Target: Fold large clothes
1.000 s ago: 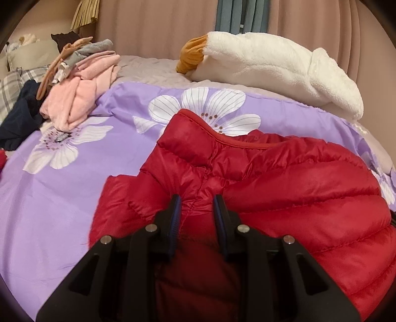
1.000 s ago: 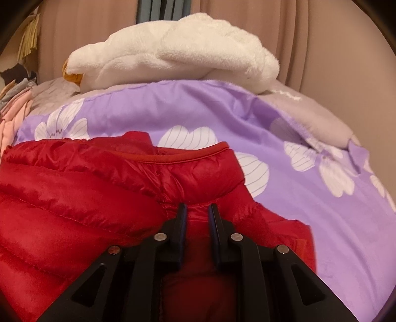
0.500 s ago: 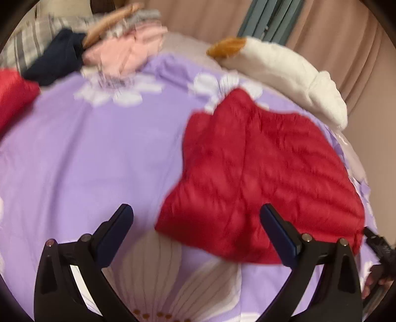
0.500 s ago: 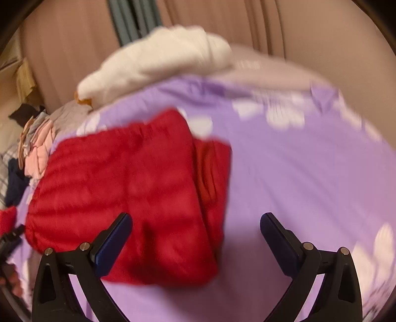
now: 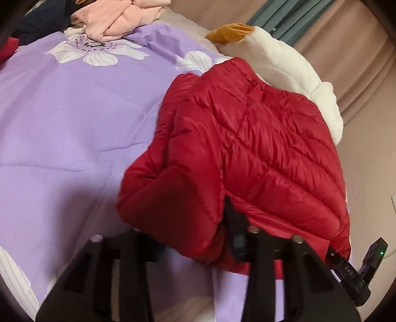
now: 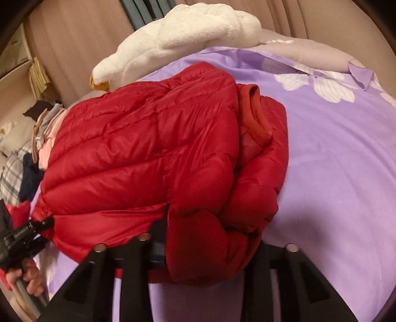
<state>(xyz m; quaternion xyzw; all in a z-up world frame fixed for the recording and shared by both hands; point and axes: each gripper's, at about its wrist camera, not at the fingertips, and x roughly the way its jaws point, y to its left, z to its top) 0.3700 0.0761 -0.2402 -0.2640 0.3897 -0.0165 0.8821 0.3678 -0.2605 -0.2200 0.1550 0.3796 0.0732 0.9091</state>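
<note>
A red quilted puffer jacket lies folded on the purple flowered bedspread. It also fills the right wrist view, its collar on the right. My left gripper is shut on the jacket's near left fold; one finger shows, the other is buried in fabric. My right gripper is shut on the near right fold, with fabric bulging over its fingers. The other gripper's body shows at each view's edge.
A white plush goose lies behind the jacket against the curtain, also in the right wrist view. A pile of pink and dark clothes sits far left on the bed. A grey blanket lies at the back right.
Both grippers let go of the jacket's collar end, pulled back wide open, and have now closed on the near edge of the jacket, one at each corner.
</note>
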